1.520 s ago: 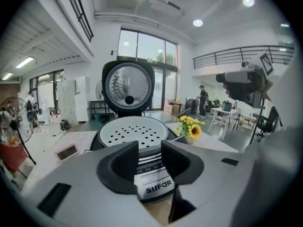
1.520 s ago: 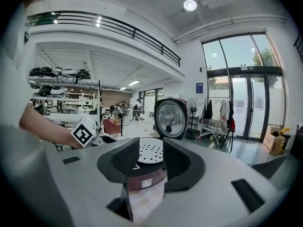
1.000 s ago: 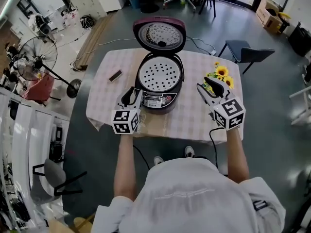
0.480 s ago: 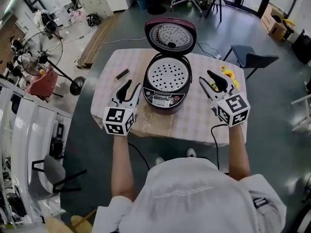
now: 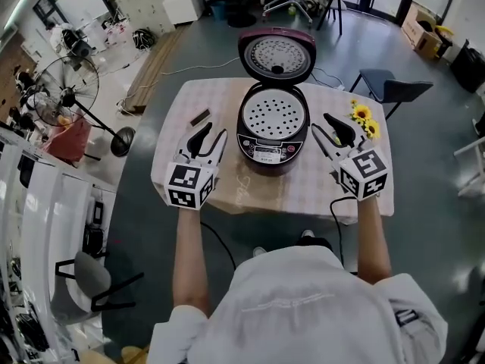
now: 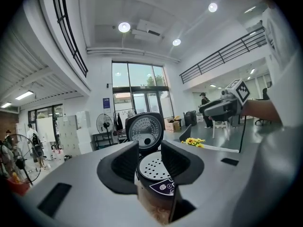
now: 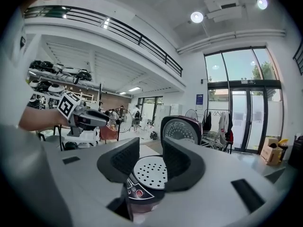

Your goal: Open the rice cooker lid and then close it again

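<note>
The dark purple rice cooker (image 5: pixel 273 131) stands mid-table with its lid (image 5: pixel 276 55) swung up and back, baring the perforated white inner plate. To the cooker's left, my left gripper (image 5: pixel 210 137) hovers open and holds nothing. Close beside the cooker's right side, my right gripper (image 5: pixel 327 130) is also open and holds nothing. In the left gripper view the cooker (image 6: pixel 154 171) and raised lid (image 6: pixel 144 131) show beyond the spread jaws of the left gripper (image 6: pixel 149 162). The right gripper view frames the cooker (image 7: pixel 147 174) between the parted jaws of the right gripper (image 7: pixel 151 162) the same way.
The table carries a checked cloth (image 5: pixel 303 192). A small dark bar (image 5: pixel 200 117) lies at the far left, sunflowers (image 5: pixel 362 120) at the far right. A standing fan (image 5: pixel 64 101) is on the floor to the left, a chair (image 5: pixel 386 89) behind right.
The left gripper has lifted and drawn away from the cooker's front-left. The right gripper has come nearer the cooker's right side. The lid stays up.
</note>
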Demonstrator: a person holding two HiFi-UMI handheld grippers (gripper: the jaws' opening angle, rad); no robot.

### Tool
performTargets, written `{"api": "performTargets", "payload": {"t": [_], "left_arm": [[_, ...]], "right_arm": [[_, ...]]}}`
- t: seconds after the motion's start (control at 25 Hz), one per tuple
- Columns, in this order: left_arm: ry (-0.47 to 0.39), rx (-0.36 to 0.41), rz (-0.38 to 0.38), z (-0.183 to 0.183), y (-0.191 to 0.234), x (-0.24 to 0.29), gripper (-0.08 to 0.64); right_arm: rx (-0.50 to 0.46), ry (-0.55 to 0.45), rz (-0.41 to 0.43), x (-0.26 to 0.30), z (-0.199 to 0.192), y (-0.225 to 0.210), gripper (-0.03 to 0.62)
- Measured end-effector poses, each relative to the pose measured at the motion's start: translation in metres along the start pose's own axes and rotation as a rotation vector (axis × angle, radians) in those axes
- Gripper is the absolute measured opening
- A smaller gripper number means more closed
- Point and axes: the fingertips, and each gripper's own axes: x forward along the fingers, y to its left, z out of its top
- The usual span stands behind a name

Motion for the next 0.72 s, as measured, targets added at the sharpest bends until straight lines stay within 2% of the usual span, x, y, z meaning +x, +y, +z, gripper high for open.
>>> {"api": "performTargets", "payload": {"t": [0.28, 0.44, 0.72], "left_arm": [[-0.008, 0.024, -0.068, -0.003, 0.003, 0.003, 0.158], [-0.005, 0.028, -0.095, 0.0, 0.004, 0.014, 0.16], [0.022, 0.048, -0.106, 0.005, 0.014, 0.053, 0.16]], "right_arm": [[0.004, 0.04, -0.043, -0.013, -0.009, 0.02, 0.17], [0.021, 0.053, -0.069, -0.012, -0.011, 0.014, 0.17], [0.052, 0.039, -0.059, 0.021, -0.014, -0.014, 0.17]]}}
